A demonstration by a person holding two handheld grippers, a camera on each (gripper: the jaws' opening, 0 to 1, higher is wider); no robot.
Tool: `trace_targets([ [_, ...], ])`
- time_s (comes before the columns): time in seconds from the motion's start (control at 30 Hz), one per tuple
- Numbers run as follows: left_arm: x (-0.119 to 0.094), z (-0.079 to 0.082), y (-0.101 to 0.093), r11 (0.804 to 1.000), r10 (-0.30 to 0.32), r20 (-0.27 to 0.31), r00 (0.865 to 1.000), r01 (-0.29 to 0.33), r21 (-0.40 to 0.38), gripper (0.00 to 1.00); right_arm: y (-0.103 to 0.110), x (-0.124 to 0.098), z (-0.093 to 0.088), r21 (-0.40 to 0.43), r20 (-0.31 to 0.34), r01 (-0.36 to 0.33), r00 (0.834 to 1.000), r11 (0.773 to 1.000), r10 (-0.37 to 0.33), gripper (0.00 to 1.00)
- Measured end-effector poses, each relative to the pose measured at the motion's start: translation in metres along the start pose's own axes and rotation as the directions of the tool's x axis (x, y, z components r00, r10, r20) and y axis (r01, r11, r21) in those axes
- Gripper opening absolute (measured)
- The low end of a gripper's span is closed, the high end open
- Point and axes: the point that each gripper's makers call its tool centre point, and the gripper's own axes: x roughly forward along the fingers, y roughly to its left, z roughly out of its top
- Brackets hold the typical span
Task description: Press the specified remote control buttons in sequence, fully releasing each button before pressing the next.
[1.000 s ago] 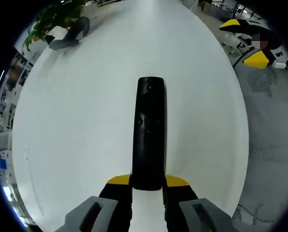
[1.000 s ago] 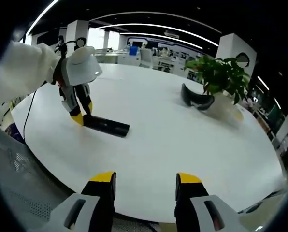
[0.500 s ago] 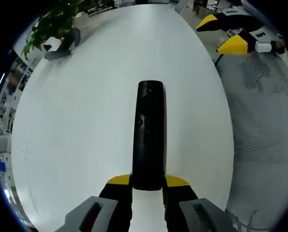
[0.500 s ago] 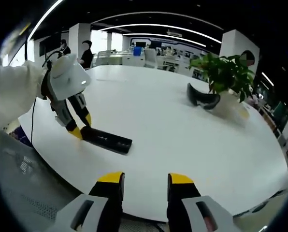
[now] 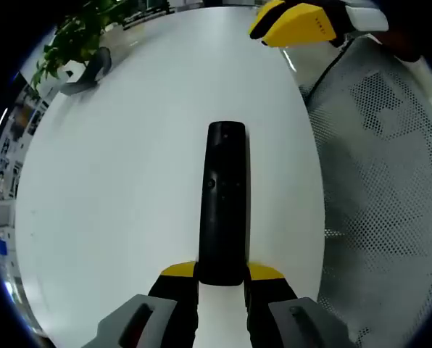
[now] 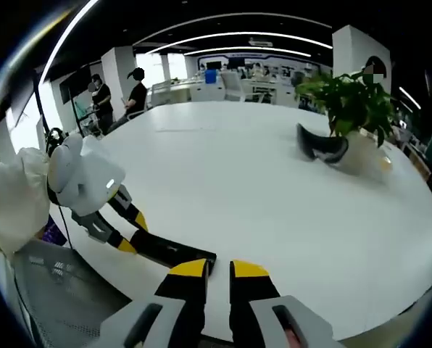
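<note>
On the white table (image 5: pixel 129 181), the left gripper (image 5: pixel 222 274) clamped the black remote control's (image 5: pixel 223 203) near end, while the right gripper (image 6: pixel 218 270), jaws almost closed and empty, hovered by its far end.

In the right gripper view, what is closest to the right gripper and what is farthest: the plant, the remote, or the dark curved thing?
From the right gripper:
1. The remote, just left of its tips, on the table's near edge.
2. The dark curved thing, far across the table on the right.
3. The plant, right behind that curved thing.
</note>
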Motion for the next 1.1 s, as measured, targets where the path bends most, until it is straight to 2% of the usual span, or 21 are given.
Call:
trace_targets([
  [0.13, 0.000, 0.001, -0.009, 1.000, -0.009, 0.021, 1.000, 0.008, 0.010, 0.23, 0.003, 0.015, -0.005, -0.058, -0.041, 0.007, 0.999, 0.998, -0.009, 0.00],
  [0.23, 0.000, 0.002, -0.015, 1.000, -0.007, 0.026, 1.000, 0.007, 0.010, 0.23, 0.004, 0.023, -0.015, -0.061, -0.074, -0.004, 0.997, 0.998, -0.001, 0.00],
  [0.33, 0.000, 0.003, -0.022, 1.000, -0.003, 0.034, 0.999, 0.003, 0.006, 0.23, 0.007, 0.032, -0.036, -0.019, -0.172, -0.051, 0.984, 0.999, 0.047, 0.00],
  [0.43, 0.000, 0.003, -0.026, 1.000, -0.009, 0.045, 0.999, 0.009, 0.014, 0.23, 0.009, 0.037, -0.036, 0.032, -0.178, -0.089, 0.980, 0.995, 0.094, 0.00],
  [0.53, 0.000, 0.004, -0.028, 1.000, -0.005, 0.056, 0.998, 0.005, 0.002, 0.23, 0.012, 0.040, -0.051, 0.097, -0.250, -0.113, 0.959, 0.989, 0.134, 0.00],
  [0.6, 0.000, 0.004, -0.029, 1.000, -0.004, 0.063, 0.998, 0.005, -0.003, 0.23, 0.013, 0.041, -0.054, 0.113, -0.264, -0.119, 0.954, 0.986, 0.145, 0.00],
  [0.7, 0.000, 0.004, -0.035, 1.000, -0.004, 0.072, 0.997, 0.004, -0.005, 0.23, 0.009, 0.042, -0.055, 0.112, -0.264, -0.106, 0.955, 0.988, 0.133, 0.00],
  [0.77, 0.000, 0.005, -0.039, 1.000, -0.001, 0.076, 0.997, 0.001, -0.008, 0.23, 0.012, 0.041, -0.058, 0.157, -0.273, -0.114, 0.950, 0.981, 0.154, 0.00],
  [0.9, 0.000, 0.006, -0.045, 1.000, -0.006, 0.078, 0.997, 0.005, 0.007, 0.23, 0.013, 0.041, -0.060, 0.169, -0.283, -0.118, 0.945, 0.979, 0.163, 0.00],
  [0.97, 0.000, 0.006, -0.044, 1.000, -0.006, 0.080, 0.997, 0.006, 0.001, 0.23, 0.016, 0.042, -0.066, 0.181, -0.311, -0.121, 0.934, 0.976, 0.173, 0.00],
  [1.1, 0.000, 0.006, -0.046, 1.000, -0.003, 0.071, 0.998, 0.003, -0.002, 0.23, 0.016, 0.038, -0.065, 0.183, -0.313, -0.111, 0.935, 0.977, 0.165, 0.00],
])
